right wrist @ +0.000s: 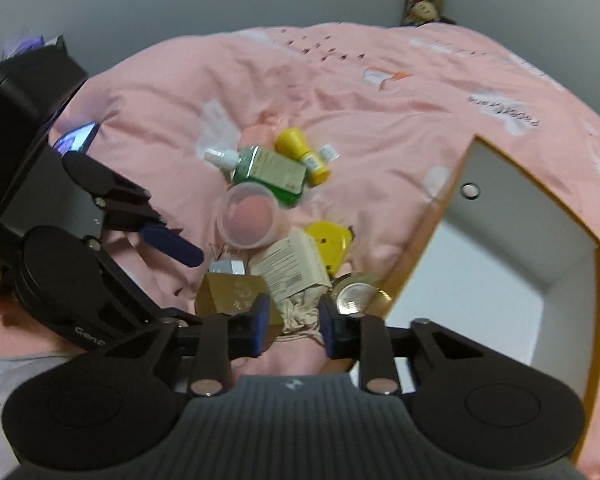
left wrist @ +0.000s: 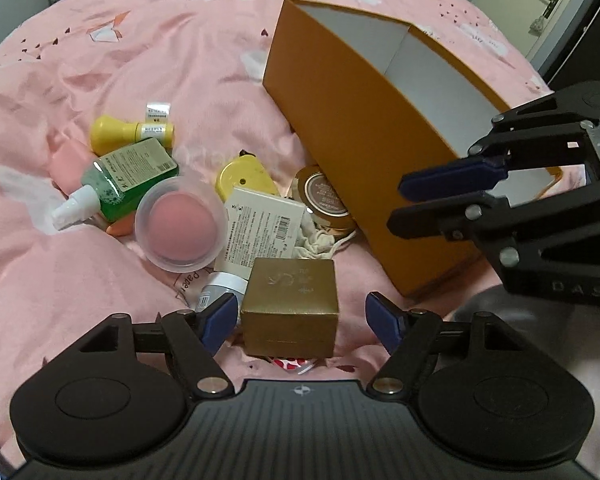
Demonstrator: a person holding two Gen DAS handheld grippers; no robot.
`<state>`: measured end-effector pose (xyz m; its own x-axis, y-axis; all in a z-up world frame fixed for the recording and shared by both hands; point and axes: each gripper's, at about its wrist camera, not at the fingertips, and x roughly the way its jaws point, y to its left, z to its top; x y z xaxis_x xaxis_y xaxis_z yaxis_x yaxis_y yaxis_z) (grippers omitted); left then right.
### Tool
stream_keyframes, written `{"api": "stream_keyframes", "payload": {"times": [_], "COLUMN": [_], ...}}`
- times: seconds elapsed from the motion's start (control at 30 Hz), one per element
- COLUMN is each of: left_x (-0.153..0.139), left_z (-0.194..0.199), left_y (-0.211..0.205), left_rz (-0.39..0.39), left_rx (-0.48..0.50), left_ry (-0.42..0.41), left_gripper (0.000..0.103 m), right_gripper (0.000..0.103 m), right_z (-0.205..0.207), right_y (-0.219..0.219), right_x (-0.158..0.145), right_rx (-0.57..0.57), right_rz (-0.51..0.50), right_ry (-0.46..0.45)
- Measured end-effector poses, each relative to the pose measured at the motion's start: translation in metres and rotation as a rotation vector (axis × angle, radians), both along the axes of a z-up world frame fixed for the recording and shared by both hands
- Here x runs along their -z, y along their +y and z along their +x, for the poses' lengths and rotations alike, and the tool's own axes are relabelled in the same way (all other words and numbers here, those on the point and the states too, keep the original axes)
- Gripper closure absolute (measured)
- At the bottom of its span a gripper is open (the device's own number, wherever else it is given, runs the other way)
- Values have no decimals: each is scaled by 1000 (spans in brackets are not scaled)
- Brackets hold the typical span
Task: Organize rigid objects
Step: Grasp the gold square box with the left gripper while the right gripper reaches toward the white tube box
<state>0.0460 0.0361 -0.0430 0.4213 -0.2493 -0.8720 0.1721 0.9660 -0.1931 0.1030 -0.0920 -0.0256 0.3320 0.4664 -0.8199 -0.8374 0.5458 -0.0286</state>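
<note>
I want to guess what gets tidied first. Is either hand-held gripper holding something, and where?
Nothing is held. The left hand-held gripper is open around the gold box, not squeezing it. The right hand-held gripper is shut and empty.

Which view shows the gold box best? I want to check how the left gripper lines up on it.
The left wrist view: the gold box sits sharp and whole between the left gripper's open jaws. In the right wrist view the box is blurred and partly hidden behind the right gripper's finger.
</note>
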Motion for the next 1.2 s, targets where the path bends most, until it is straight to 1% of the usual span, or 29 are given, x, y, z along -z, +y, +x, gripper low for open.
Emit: {"api": "stream_keyframes", "payload": {"times": [0.2, 0.37, 0.43, 0.47, 0.5, 0.53, 0.6, 0.67, 0.77, 0.8, 0.83, 0.9, 0.97, 1.07, 1.2], "left_x": [12, 25, 28, 29, 30, 30, 29, 24, 11, 6, 2, -5, -10, -9, -8], "left_z": [9, 18, 20, 21, 20, 20, 19, 15, 8, 5, 2, -2, -4, -3, -4], "left_y": [-2, -8, -10, -12, -12, -12, -11, -11, -6, -3, 0, 4, 10, 19, 22], "left_rz": [1, 4, 13, 15, 16, 16, 20, 31, 40, 43, 50, 86, 122, 105, 103], "left_rx": [10, 26, 32, 36, 37, 36, 23, -2, -46, -62, -82, -123, -156, -192, -200], "left_ry": [36, 64, 72, 74, 74, 72, 63, 29, -18, -33, -48, -69, -83, -81, -87], "left_gripper": [15, 16, 25, 27, 33, 34, 34, 35, 35, 35, 35, 35, 35, 35, 35], "right_gripper": [88, 87, 87, 85, 80, 77, 75, 75, 75, 73, 65, 55, 55, 55, 56], "right_z": [20, 29, 31, 32, 33, 33, 36, 39, 45, 45, 45, 48, 53, 62, 72], "right_y": [7, 18, 23, 25, 28, 30, 34, 38, 48, 51, 56, 65, 74, 86, 101], "right_x": [10, 15, 17, 18, 19, 19, 20, 19, 18, 19, 20, 24, 29, 37, 58], "right_rx": [-37, -78, -106, -118, -128, -140, -155, -171, -191, -198, -206, -203, -189, -186, -168], "right_rz": [-41, -78, -90, -98, -108, -119, -132, -139, -150, -156, -168, -195, -217, -242, -324], "right_ry": [69, 78, 82, 82, 76, 70, 69, 71, 107, 110, 114, 122, 145, 215, 250]}}
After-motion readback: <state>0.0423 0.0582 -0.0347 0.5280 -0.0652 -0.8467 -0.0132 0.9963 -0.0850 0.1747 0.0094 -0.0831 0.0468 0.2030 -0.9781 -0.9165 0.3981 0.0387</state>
